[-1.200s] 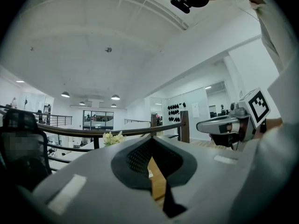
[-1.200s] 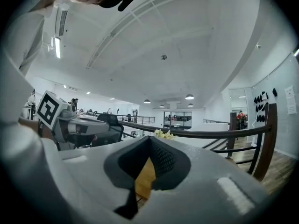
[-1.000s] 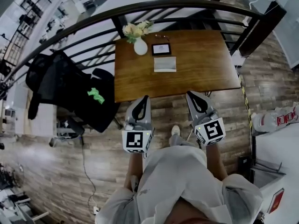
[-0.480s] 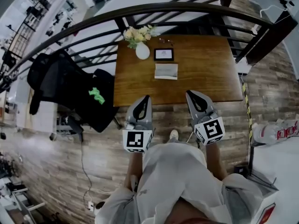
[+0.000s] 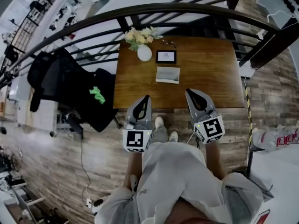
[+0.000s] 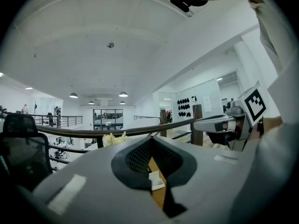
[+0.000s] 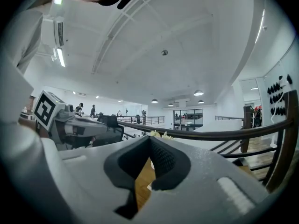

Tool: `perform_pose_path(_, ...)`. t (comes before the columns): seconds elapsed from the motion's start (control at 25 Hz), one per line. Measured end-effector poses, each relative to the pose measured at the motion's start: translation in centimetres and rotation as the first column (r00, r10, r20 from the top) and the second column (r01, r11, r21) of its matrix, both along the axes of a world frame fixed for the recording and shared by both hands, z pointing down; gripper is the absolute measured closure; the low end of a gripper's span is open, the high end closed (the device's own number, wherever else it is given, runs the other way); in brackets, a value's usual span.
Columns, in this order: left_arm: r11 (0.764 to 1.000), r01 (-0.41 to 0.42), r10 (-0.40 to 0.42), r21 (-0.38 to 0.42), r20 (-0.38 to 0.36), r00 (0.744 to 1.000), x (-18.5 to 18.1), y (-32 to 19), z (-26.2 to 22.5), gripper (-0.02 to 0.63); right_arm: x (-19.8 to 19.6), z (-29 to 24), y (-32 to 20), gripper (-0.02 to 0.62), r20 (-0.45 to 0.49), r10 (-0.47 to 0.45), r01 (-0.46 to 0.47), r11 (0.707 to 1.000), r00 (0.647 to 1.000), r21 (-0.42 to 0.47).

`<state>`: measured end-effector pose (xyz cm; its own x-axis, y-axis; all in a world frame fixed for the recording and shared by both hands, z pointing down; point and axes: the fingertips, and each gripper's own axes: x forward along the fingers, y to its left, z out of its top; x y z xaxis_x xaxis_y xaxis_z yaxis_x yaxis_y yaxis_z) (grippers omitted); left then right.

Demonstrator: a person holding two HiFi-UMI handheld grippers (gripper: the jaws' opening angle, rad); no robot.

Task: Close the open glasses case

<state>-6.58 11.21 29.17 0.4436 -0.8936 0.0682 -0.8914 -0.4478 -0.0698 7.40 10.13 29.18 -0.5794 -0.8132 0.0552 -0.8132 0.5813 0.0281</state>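
The open glasses case (image 5: 167, 74) lies pale and flat on the brown wooden table (image 5: 210, 73), just in front of a small framed card (image 5: 166, 56). Both grippers hang over the floor short of the table's near edge, well apart from the case. My left gripper (image 5: 145, 99) is shut with nothing in it, and so is my right gripper (image 5: 189, 93). In the left gripper view the tips (image 6: 150, 139) meet, and a bit of the case (image 6: 155, 180) shows through the gap below them. The right gripper view shows its tips (image 7: 149, 139) closed over the table top.
A white vase of flowers (image 5: 144, 52) stands at the table's back left corner. A dark curved railing (image 5: 140, 8) runs behind the table. A black office chair (image 5: 70, 92) with a green patch stands at the left. The person's feet (image 5: 166, 129) are on the plank floor.
The person has stepped toward the table, which now sits slightly lower and nearer in the head view. A second foot shows. Both grippers stay shut and level.
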Motion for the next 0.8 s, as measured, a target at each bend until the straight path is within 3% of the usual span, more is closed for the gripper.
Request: perform_pose_path(0.8,0.999,-0.048,0.048,0.001,-0.029,0.998,-1.5,-11.4,0.1,0.586,-1.4,0.0,-10.4,0.592,-0.032,0.05,-0.05,0.999,0.998,-0.002)
